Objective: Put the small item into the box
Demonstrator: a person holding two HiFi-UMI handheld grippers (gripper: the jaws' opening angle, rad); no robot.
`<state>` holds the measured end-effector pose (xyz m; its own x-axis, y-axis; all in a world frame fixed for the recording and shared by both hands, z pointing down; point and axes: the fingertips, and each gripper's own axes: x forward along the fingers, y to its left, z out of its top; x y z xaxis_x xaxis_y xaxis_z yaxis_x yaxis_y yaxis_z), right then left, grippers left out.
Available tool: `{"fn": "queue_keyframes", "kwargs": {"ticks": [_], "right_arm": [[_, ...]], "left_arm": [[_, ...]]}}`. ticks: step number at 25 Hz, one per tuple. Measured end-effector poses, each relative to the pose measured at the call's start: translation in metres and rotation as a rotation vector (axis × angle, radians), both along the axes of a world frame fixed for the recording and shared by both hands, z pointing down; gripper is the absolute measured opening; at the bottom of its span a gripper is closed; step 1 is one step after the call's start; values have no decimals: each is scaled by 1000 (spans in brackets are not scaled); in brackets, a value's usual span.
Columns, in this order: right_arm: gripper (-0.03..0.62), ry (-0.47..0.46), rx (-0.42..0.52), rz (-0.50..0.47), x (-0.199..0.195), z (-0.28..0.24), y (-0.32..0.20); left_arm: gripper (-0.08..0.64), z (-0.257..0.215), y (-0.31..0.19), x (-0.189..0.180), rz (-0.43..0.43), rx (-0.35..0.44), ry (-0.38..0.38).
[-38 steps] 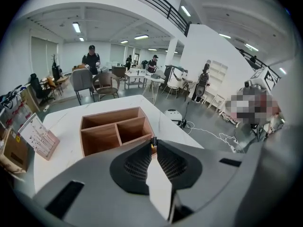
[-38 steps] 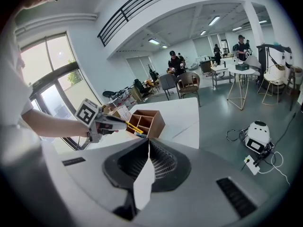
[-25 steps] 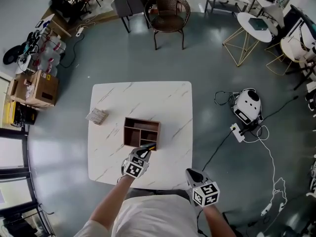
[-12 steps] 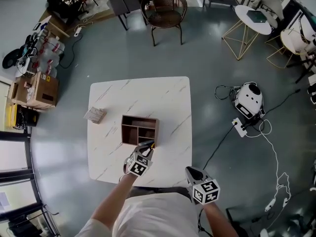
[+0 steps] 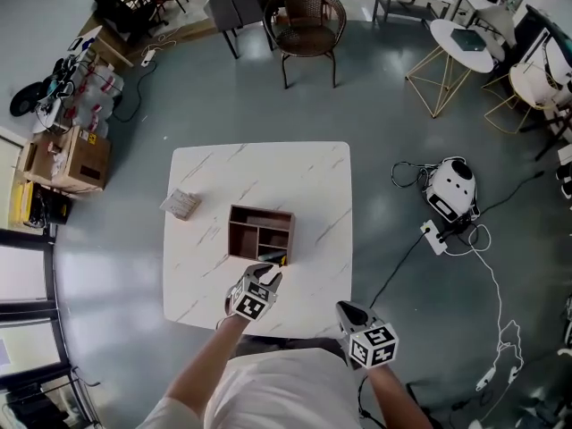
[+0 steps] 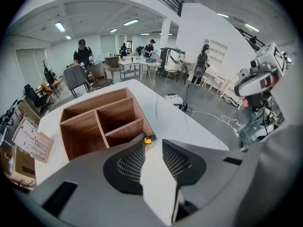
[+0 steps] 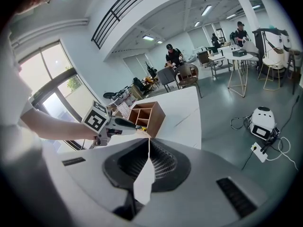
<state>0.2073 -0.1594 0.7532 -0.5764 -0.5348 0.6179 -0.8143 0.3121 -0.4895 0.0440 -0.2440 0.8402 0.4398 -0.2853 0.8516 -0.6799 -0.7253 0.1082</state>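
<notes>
A brown wooden box [image 5: 259, 233] with several compartments stands in the middle of the white marble table [image 5: 214, 172]. The small yellow and black item [image 5: 275, 259] lies at the box's near right corner; I cannot tell whether it rests on the rim or on the table. My left gripper [image 5: 268, 277] is just short of it, its jaws opening with nothing between the pads. In the left gripper view the item [image 6: 149, 139] shows beyond the left gripper [image 6: 152, 146], against the box [image 6: 99, 122]. My right gripper [image 5: 347, 314] hangs shut and empty off the table's near edge; its jaws meet in the right gripper view [image 7: 148, 148].
A small printed card [image 5: 180, 204] lies on the table's left side. Chairs [image 5: 308, 21] stand beyond the far edge. A white device [image 5: 450, 190] with cables sits on the floor to the right. Cardboard boxes [image 5: 71, 159] stand at the left.
The left gripper's jaws have spread apart and let go of the yellow item, which now lies at the box's near right corner. The right gripper has stayed put.
</notes>
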Motion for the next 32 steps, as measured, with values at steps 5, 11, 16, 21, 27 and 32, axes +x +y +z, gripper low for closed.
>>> {"fn": "queue_keyframes", "kwargs": {"ticks": [5, 11, 16, 21, 27, 32], "right_arm": [[28, 1, 13, -26, -17, -5, 6], [28, 12, 6, -46, -30, -4, 18], [28, 25, 25, -36, -51, -10, 25], [28, 65, 56, 0, -69, -23, 46], [28, 128, 97, 75, -85, -47, 83], [28, 183, 112, 113, -100, -57, 119]], "left_arm": [[72, -20, 11, -5, -14, 36, 49], [37, -39, 31, -21, -55, 54, 87], [26, -60, 52, -45, -65, 79, 105], [14, -69, 85, -70, -65, 67, 158], [14, -106, 127, -100, -14, 96, 276], [14, -125, 168, -127, 17, 94, 342]]}}
